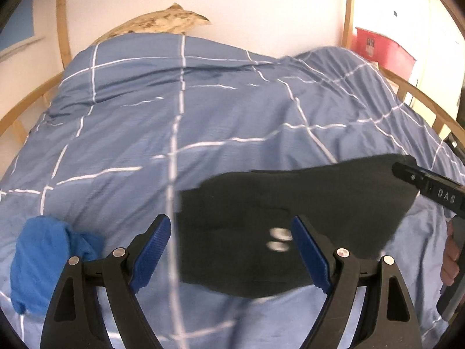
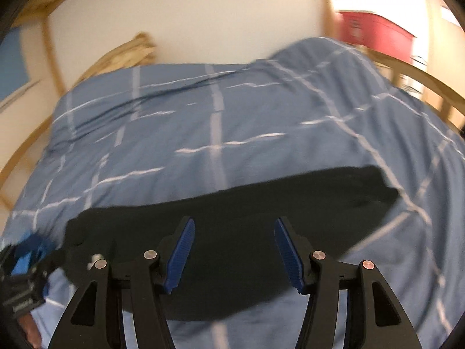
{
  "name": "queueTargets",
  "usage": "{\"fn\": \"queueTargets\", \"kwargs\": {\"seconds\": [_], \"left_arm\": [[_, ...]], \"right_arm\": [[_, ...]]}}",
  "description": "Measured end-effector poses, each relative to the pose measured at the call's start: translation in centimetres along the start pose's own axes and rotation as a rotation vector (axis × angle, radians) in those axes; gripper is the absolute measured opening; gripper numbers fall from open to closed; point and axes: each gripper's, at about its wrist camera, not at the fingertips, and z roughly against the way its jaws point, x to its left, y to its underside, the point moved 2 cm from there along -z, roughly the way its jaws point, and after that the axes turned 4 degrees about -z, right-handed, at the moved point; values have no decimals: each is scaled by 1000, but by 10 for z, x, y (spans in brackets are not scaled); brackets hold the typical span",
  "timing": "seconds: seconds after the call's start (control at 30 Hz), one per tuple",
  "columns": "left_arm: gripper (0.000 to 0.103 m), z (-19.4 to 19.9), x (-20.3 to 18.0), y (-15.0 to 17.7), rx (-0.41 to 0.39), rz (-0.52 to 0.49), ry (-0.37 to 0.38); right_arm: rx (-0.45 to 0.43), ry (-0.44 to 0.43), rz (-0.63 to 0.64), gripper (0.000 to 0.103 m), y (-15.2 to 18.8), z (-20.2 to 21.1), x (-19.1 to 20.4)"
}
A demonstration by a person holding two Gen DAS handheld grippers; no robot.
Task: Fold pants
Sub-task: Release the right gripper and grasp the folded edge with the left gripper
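Note:
Dark folded pants [image 1: 290, 212] lie flat on the blue checked duvet [image 1: 174, 110], with two metal snaps [image 1: 279, 238] showing near the front. My left gripper [image 1: 231, 244] is open and empty, above the pants' left part. My right gripper [image 2: 234, 250] is open and empty, above the middle of the pants [image 2: 232, 212], which lie on the duvet [image 2: 218, 116]. The right gripper's black body [image 1: 430, 186] shows at the pants' right edge in the left wrist view. The left gripper's body [image 2: 20, 285] shows at the lower left in the right wrist view.
A bright blue garment [image 1: 43, 258] lies bunched on the duvet left of the pants. A patterned pillow [image 1: 162, 20] rests at the head against the wall. A curved wooden bed frame [image 1: 62, 20] rings the bed. A red box [image 1: 380, 49] stands beyond the right rail.

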Motion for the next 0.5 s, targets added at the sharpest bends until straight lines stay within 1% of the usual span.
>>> {"fn": "queueTargets", "kwargs": {"seconds": [0.03, 0.13, 0.27, 0.3, 0.33, 0.43, 0.5], "left_arm": [[84, -4, 13, 1, -4, -1, 9], [83, -18, 34, 3, -4, 18, 39], [78, -39, 51, 4, 10, 80, 100], [74, -43, 55, 4, 13, 100, 114], [69, -51, 61, 3, 17, 140, 140], [66, -68, 76, 2, 38, 253, 202], [65, -79, 79, 0, 58, 284, 234]], "right_arm": [[3, -18, 15, 57, 2, -4, 13], [12, -76, 32, 58, 6, -21, 43], [11, -101, 46, 58, 11, -42, 70], [11, -99, 48, 58, 11, -47, 75], [11, -97, 54, 57, 13, -51, 79], [13, -96, 59, 58, 16, -62, 84], [24, -107, 54, 58, 17, -68, 88]]}}
